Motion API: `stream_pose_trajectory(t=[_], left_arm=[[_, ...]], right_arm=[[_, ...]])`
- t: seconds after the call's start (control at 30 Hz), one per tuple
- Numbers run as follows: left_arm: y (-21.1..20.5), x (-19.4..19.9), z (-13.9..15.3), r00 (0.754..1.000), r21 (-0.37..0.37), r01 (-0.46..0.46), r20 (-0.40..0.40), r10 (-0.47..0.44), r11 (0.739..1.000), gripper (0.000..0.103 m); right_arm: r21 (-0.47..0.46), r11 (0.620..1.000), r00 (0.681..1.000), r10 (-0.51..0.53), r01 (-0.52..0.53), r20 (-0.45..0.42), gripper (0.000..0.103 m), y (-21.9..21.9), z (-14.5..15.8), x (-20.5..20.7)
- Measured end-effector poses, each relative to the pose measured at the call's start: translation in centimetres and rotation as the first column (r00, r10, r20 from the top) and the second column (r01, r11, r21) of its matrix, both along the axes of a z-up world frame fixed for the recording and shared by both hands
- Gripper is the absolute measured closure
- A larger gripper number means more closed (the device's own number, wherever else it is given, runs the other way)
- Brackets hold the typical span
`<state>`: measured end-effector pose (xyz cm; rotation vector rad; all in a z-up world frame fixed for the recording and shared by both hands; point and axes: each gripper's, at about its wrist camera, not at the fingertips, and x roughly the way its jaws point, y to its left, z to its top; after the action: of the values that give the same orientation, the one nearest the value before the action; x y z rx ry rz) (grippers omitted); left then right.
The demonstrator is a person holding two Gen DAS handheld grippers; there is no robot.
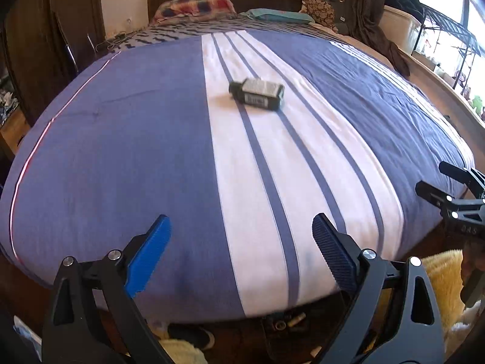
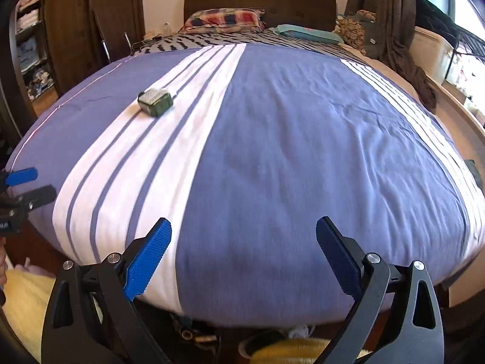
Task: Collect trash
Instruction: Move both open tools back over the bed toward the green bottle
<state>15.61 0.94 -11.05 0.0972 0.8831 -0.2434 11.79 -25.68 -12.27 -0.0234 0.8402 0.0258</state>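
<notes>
hovering wide open and empty, the left gripper [image 1: 241, 251] and right gripper [image 2: 244, 254] hold nothing, and the dark carton [image 1: 257, 94] lies uncollected on the bed [image 1: 121, 151], well ahead of both sets of jaws.

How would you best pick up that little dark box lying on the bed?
Grip the dark box across its two long sides, coming down from above with the open left gripper. It lies flat on the bedspread's white stripe, its upper faces exposed and nothing crowding it.
</notes>
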Motion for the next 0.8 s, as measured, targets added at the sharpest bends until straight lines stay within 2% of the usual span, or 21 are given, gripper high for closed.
stream_pose_trajectory(t=[0.17,0.47,0.6,0.8], left_arm=[[-1.0,4.9,0.0,0.999,-0.016,0.029,-0.02,-0.029,0.999,0.008],[-3.8,13.6,-2.2,0.996,-0.005,0.045,-0.071,-0.046,0.999,0.008],[-5.1,16.1,-2.5,0.995,0.004,0.066,-0.073,-0.065,0.998,0.008],[-7.0,18.9,-3.1,0.992,0.055,0.109,-0.066,-0.105,0.993,0.008]], right_arm=[[0.002,1.0,0.999,0.028,-0.028,-0.021,0.006,0.5,0.0,3.8],[-0.025,1.0,0.999,-0.011,0.01,-0.047,0.005,0.1,-0.9,9.6],[-0.015,1.0,0.999,-0.012,0.011,-0.043,0.005,-0.2,-0.9,11.1],[-0.002,1.0,0.999,0.009,-0.009,-0.046,0.005,-0.2,-1.2,12.4]])
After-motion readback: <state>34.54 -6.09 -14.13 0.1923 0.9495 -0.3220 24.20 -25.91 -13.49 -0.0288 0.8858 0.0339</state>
